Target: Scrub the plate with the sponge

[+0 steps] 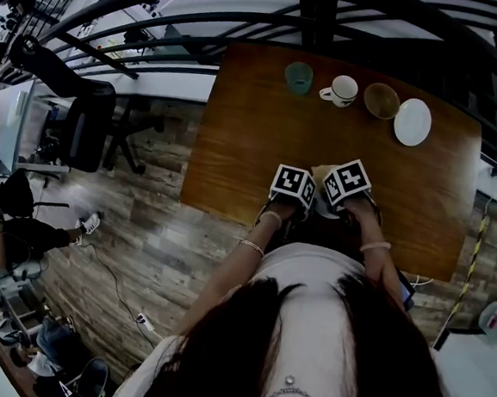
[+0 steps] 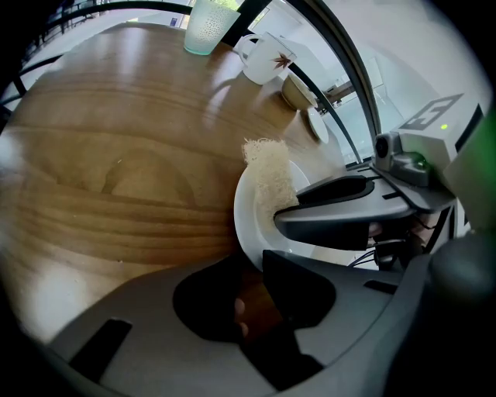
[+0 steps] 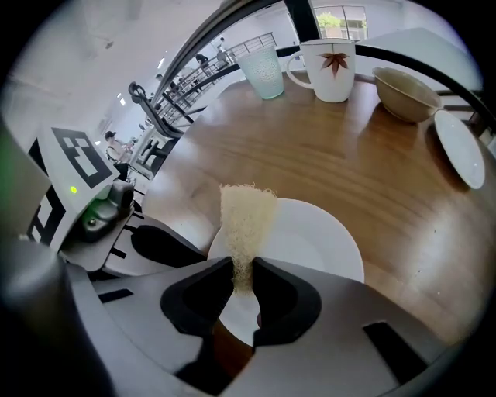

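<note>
Plate (image 3: 310, 240): white, round, plain and glossy, with a shallow well and a low raised rim. It lies flat on the brown wooden table (image 3: 349, 155), at the near edge close to my body. My left claw (image 2: 252, 267) has its jaws closed on the plate's rim at the left side. My right claw (image 3: 244, 271) is clamped on the sponge (image 3: 246, 225), a pale, coarse, fibrous strip. Its lower end is pinched thin between the jaws, and its upper end fans out wider over the plate's left part. Along the far edge of the table, well apart from the plate, stand a greenish tumbler (image 3: 263, 70), a white mug (image 3: 332, 70) with a leaf print, a tan bowl (image 3: 407, 93) and a small white saucer (image 3: 459, 147).
</note>
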`<act>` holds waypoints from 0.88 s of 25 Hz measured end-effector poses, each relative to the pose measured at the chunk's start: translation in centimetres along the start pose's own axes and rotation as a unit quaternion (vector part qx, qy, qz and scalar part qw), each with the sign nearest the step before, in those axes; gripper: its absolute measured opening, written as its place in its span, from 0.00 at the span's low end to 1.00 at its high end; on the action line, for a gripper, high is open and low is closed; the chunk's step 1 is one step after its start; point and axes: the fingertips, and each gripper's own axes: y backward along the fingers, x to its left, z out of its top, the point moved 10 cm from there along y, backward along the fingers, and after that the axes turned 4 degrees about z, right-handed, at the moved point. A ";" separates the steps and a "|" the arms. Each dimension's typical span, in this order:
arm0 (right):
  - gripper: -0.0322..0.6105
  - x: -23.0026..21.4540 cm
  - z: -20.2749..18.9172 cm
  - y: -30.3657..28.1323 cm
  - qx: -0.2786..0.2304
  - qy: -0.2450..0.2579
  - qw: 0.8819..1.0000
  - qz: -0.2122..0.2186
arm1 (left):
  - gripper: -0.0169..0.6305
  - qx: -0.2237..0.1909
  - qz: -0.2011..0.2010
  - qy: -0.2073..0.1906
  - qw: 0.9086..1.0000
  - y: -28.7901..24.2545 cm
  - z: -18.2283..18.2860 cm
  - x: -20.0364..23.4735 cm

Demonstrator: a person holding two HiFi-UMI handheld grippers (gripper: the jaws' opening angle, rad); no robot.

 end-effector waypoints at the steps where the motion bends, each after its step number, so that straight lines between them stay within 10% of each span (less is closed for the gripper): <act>1: 0.19 -0.2 -0.1 0.1 -0.002 -0.002 1.000 -0.001 | 0.17 0.000 0.001 0.000 1.000 0.0 0.0 0.0; 22: 0.19 -4.5 -5.0 3.2 -0.057 -0.112 0.991 -0.045 | 0.17 -0.003 -0.002 0.009 1.000 -0.2 0.1 0.2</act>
